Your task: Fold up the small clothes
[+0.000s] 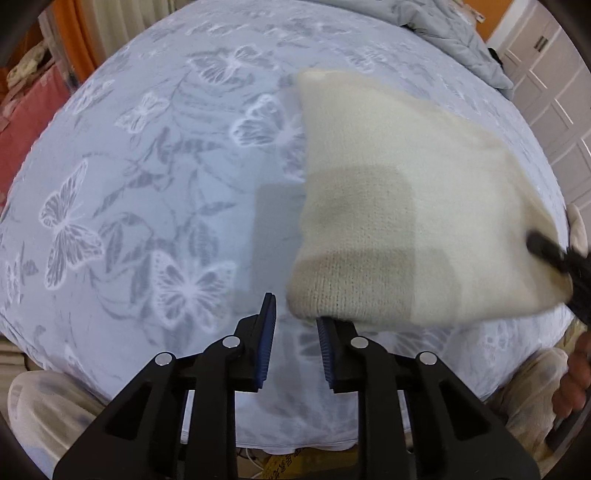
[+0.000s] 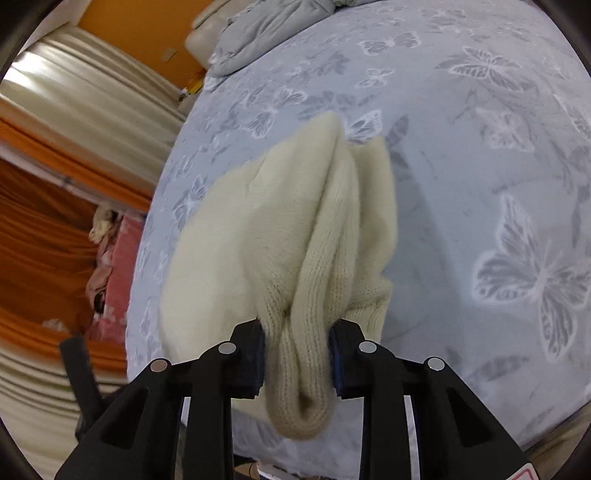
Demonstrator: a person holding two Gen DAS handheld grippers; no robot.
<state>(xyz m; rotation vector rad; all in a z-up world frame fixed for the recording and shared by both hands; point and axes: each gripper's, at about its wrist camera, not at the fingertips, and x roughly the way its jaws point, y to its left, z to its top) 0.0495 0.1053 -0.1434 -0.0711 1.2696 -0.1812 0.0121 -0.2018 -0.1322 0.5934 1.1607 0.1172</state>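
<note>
Cream knit garment [image 2: 295,236] bunched between blue pads [image 2: 334,363] of right gripper [image 2: 297,363], clamped on a thick ribbed fold, rest hanging blurred above pale blue butterfly-print bedsheet [image 2: 480,166]. Left gripper [image 1: 295,325] parted, nothing between its pads [image 1: 267,332], right-hand pad tip just beside or under near edge of the garment [image 1: 388,221]; contact impossible to tell. Right gripper [image 1: 554,254] at far right of left view, at the garment's edge. Grey quilt [image 2: 266,29] crumpled at far end of bed.
</note>
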